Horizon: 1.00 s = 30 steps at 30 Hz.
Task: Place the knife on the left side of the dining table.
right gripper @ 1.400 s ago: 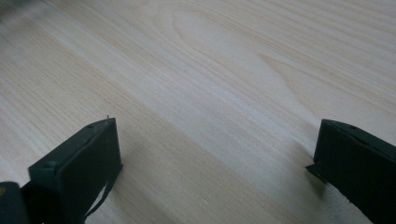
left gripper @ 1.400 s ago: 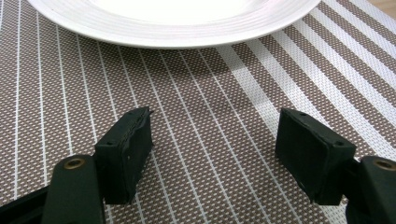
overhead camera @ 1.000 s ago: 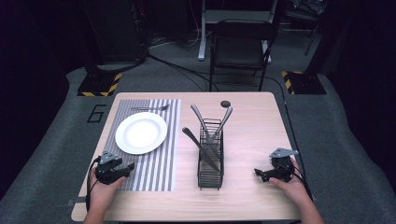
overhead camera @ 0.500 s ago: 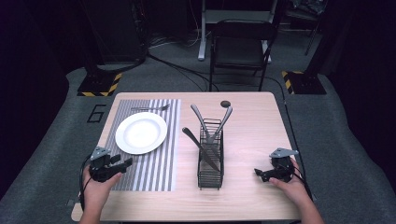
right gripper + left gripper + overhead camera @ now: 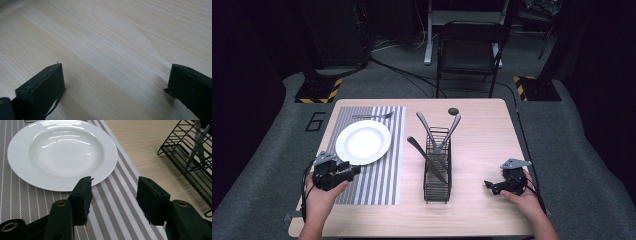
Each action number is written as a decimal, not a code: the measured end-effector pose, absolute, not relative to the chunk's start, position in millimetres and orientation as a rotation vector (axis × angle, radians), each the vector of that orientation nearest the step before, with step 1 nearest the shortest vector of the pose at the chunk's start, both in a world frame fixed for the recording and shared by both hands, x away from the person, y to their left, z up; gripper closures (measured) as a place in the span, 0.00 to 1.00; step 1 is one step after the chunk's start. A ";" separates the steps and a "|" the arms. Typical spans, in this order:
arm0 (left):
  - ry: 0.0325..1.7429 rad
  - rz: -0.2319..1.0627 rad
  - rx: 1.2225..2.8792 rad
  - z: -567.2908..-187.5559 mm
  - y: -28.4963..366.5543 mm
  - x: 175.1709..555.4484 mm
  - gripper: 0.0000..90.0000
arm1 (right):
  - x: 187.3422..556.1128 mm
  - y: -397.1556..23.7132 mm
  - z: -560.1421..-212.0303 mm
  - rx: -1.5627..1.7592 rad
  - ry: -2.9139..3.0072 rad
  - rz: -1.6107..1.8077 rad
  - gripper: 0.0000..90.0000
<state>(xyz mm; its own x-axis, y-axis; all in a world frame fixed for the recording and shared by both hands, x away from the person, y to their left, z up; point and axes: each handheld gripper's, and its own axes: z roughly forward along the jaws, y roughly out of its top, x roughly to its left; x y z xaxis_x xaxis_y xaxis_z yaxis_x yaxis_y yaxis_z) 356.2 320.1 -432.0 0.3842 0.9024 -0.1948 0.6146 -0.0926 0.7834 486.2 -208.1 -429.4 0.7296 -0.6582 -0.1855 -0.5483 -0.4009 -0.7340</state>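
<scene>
Left claw (image 5: 113, 200) sits lower centre of its own view, jaws apart and just been closing, nothing between them. White plate (image 5: 62, 152) lies upper left on the striped mat (image 5: 120, 202): stiff, glazed, slippery, breakable; pinch the near rim. Right claw (image 5: 501, 186) spread, resting on desk (image 5: 105, 40).

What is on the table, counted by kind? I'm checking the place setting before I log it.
Plate: 1
Striped placemat: 1
Fork on the placemat beyond the plate: 1
Wire rack: 1
Utensils standing in the rack: 3, kinds hard to tell
Small dark round thing: 1
Total: 8
</scene>
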 end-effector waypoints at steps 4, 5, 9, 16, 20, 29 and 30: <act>1.309 0.429 1.802 -426.4 316.3 357.4 0.52 | 486.2 -208.1 -429.4 -2.099 0.909 -0.167 0.00; 1.306 0.426 1.803 -424.6 315.0 357.8 0.52 | 486.1 -208.1 -429.4 -2.100 0.910 -0.169 0.00; 1.292 0.421 1.795 -418.0 308.6 359.0 0.53 | 486.1 -208.1 -429.4 -2.100 0.910 -0.169 0.00; 1.259 0.397 1.792 -406.6 297.7 360.7 0.54 | 486.1 -208.0 -429.4 -2.100 0.910 -0.169 0.00; 1.244 0.389 1.793 -403.2 292.4 361.1 0.54 | 486.1 -208.1 -429.4 -2.100 0.910 -0.169 0.00; 1.191 0.378 1.820 -392.9 275.1 362.8 0.55 | 486.1 -208.0 -429.4 -2.100 0.909 -0.169 0.00; 1.181 0.380 1.827 -391.8 273.5 363.2 0.55 | 486.1 -208.0 -429.4 -2.100 0.909 -0.169 0.00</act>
